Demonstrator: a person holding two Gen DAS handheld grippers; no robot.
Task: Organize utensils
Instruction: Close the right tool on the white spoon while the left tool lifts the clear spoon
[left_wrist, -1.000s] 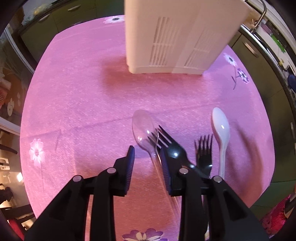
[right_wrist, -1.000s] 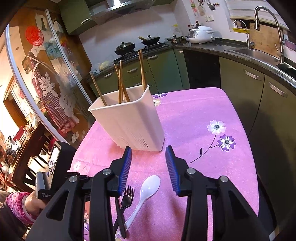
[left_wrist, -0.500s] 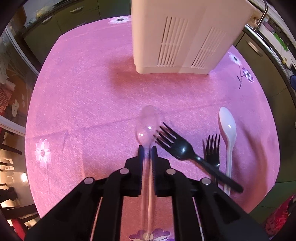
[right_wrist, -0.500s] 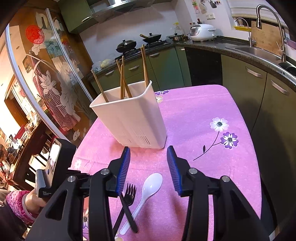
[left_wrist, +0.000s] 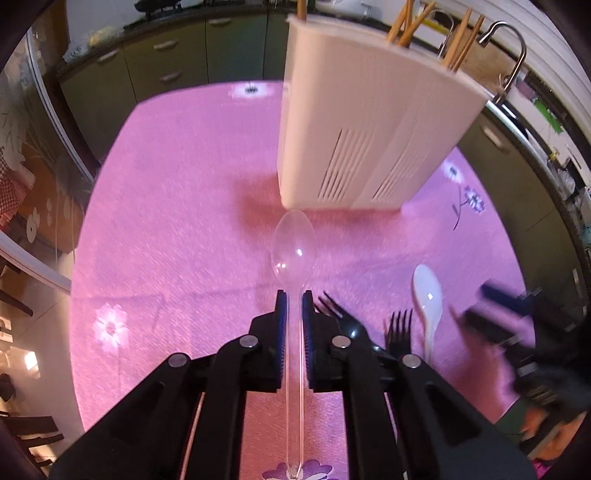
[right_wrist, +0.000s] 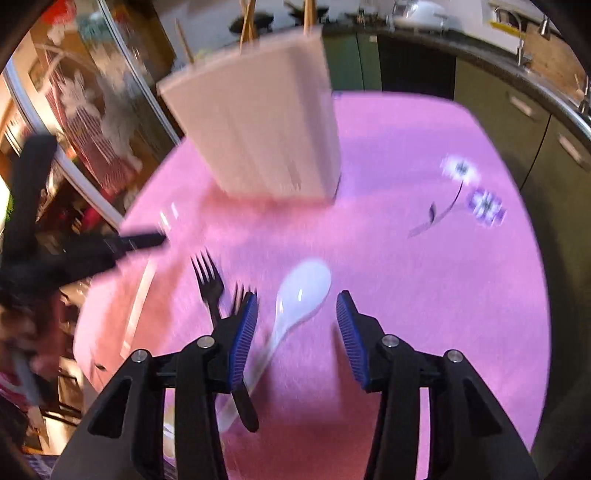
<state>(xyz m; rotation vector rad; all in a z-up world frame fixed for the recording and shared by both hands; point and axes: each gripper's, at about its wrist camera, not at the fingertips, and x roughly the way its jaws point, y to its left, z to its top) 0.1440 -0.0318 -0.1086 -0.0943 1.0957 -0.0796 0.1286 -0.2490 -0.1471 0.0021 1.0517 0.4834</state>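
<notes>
Your left wrist camera sits just behind the left gripper (left_wrist: 293, 306) and looks steeply down along its fingers at the pink table (left_wrist: 177, 221), close in, facing the far edge where the white utensil holder (left_wrist: 369, 129) stands. Your right wrist camera looks down the right gripper (right_wrist: 295, 317) in the same way, from further toward the table's right edge. Both views share the holder, the white spoon (left_wrist: 428, 302) and the two black forks (left_wrist: 399, 328), and each catches the other gripper at its margin.
</notes>
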